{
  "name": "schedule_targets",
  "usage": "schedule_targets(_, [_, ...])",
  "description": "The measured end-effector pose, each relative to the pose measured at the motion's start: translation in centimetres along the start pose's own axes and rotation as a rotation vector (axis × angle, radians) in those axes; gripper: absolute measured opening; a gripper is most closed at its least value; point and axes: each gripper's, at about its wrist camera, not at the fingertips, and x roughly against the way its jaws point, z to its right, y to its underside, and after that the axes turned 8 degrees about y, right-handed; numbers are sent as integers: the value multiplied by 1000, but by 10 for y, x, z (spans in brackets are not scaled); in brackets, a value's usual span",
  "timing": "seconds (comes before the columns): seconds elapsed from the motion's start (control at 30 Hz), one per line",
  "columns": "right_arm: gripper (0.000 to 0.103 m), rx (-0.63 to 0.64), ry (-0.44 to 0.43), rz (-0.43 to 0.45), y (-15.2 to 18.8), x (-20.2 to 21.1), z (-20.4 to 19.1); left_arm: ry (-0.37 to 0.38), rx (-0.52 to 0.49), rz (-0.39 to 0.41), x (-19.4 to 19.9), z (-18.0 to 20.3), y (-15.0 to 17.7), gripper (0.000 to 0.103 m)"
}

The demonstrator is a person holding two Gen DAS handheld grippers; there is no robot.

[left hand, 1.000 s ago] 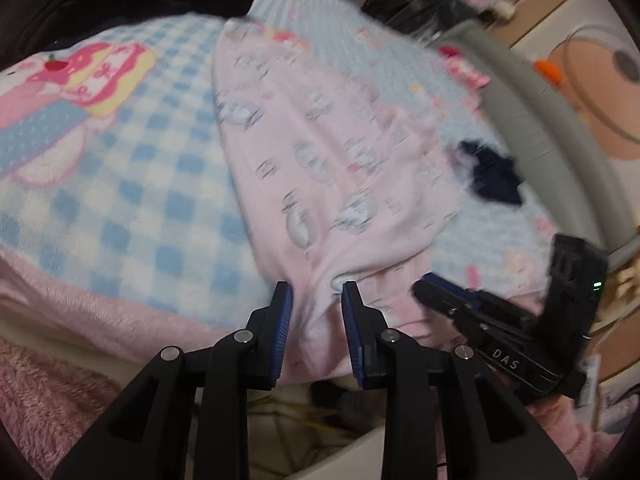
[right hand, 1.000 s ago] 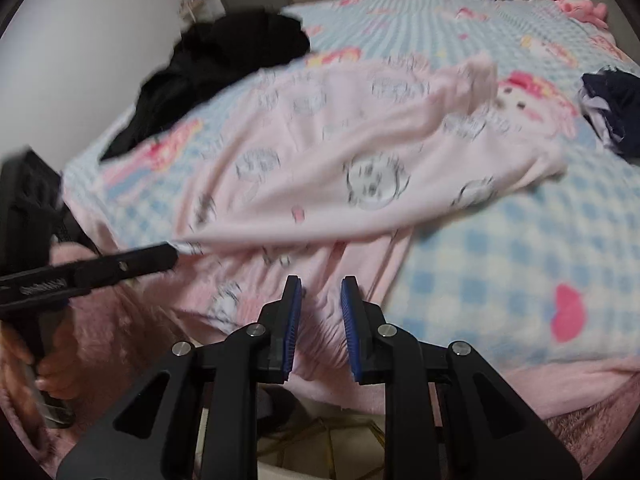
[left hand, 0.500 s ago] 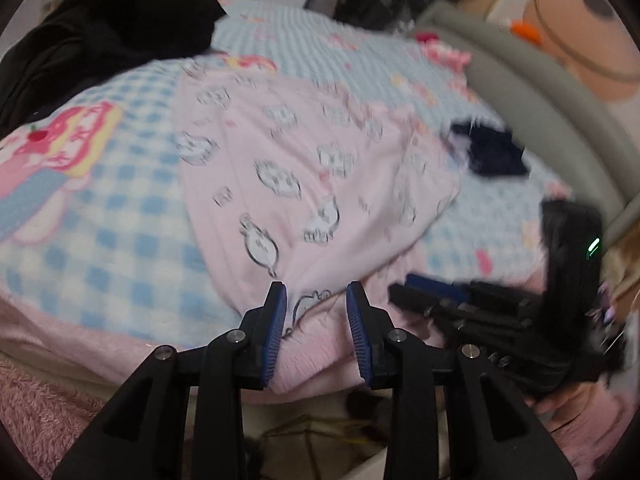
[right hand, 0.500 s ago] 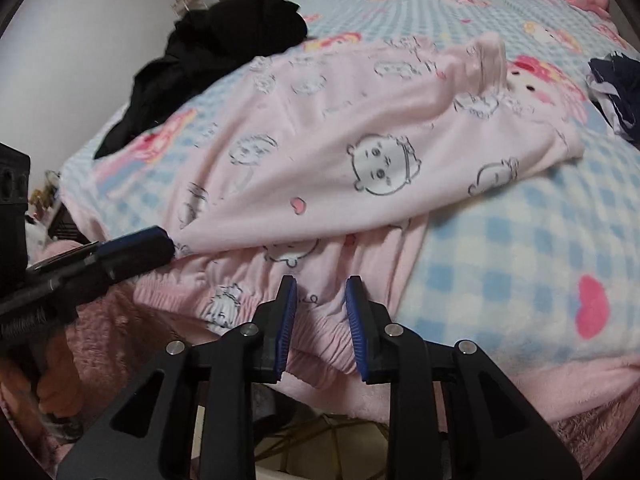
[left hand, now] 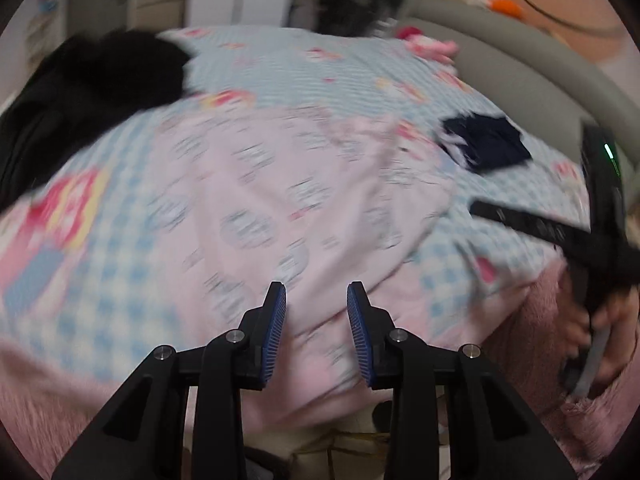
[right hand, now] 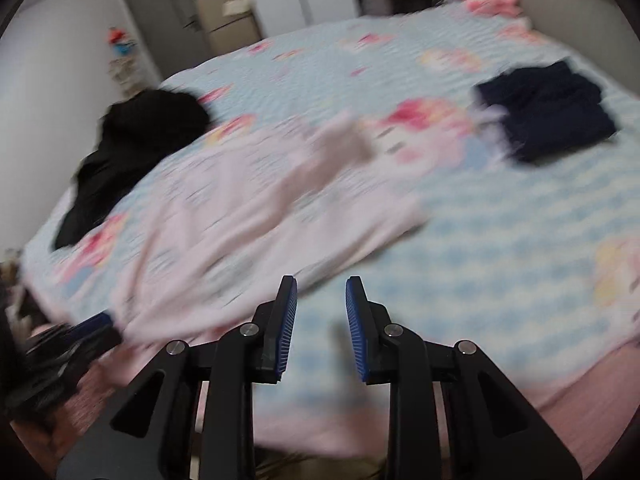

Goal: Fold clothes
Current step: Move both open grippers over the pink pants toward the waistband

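L gripper (left hand: pixel 316 320) sits low at the near edge of the bed (left hand: pixel 280 64), fingers apart, nothing between them. Pink garment (left hand: pixel 288 208) lies dead ahead of it and under its tips, near hem draping off the bed edge right below the L fingers. R gripper (right hand: pixel 320 320) also has its fingers apart w/ nothing held; ahead of it is bare checked bedding, and the garment is off to its left and forward.

Key relation: the garment runs long from down by the L gripper, away and to the right across the bed, a narrow bit (right hand: pixel 340 148) sticking out at the far end. Looks like it's doubled over on itself, top layer edge running diagonally, but both views are blurry, can't call the exact layering.

L is clearly nearer: hem practically at its tips. R would have to swing left to reach cloth. In the L view the R gripper (left hand: pixel 560 232) shows off to the right, clear of the pink fabric, a hand (left hand: pixel 604 344) on its grip.

Black heap (right hand: pixel 132 152) far left, navy piece (right hand: pixel 548 112) far right, the latter looks folded flat, both well apart from the pink one.

Pink one: partly folded or just laid out, can't say.
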Motion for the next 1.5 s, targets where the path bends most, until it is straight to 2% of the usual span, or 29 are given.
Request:
schedule_targets(0.1, [30, -14, 38, 43, -17, -1, 22, 43, -118, -49, -37, 42, -23, 34])
schedule_targets(0.17, [32, -47, 35, 38, -10, -4, 34, 58, -167, -68, -59, 66, -32, 34])
schedule_targets(0.3, [32, -155, 52, -55, 8, -19, 65, 88, -173, -106, -105, 101, -48, 38])
schedule_targets(0.43, [32, -182, 76, -63, 0, -28, 77, 61, -159, -155, -142, 108, -53, 41])
schedule_targets(0.47, [33, -173, 99, -57, -2, -29, 77, 57, -146, -164, -148, 105, -53, 36])
schedule_targets(0.5, [33, -173, 97, -58, -3, -31, 78, 60, -131, -167, -151, 101, -52, 28])
schedule_targets(0.53, [33, -180, 93, -62, -4, -33, 79, 61, -119, -162, -151, 98, -53, 11])
schedule_targets(0.57, [33, -187, 89, -67, -5, -35, 81, 68, -109, -147, -146, 95, -53, 5])
schedule_targets(0.63, [33, -181, 84, -77, -7, -39, 82, 98, -76, -106, -129, 86, -58, 2])
schedule_targets(0.77, [33, -164, 54, -78, -7, -37, 76, 120, -2, 2, -84, 57, -76, 2])
schedule_targets(0.9, [33, -118, 25, -88, -14, -41, 59, 132, 138, 109, -41, -6, -91, 2])
schedule_targets(1.0, [34, -69, 5, -95, -21, -47, 36, 75, 227, 131, -36, -62, -95, 2])
schedule_targets(1.13, [34, -8, -15, -128, -26, -63, 7, 55, 376, 154, -30, -132, -87, 2])
schedule_targets(1.27, [34, 63, 8, -124, -35, -71, -10, 21, 361, 128, -33, -154, -80, 2])
schedule_targets(1.4, [34, 92, 82, -142, -55, -93, -15, -13, 311, 92, -37, -163, -74, 5])
schedule_targets(1.5, [34, 108, 86, -164, -69, -112, -21, -79, 198, 102, -28, -150, -72, 27])
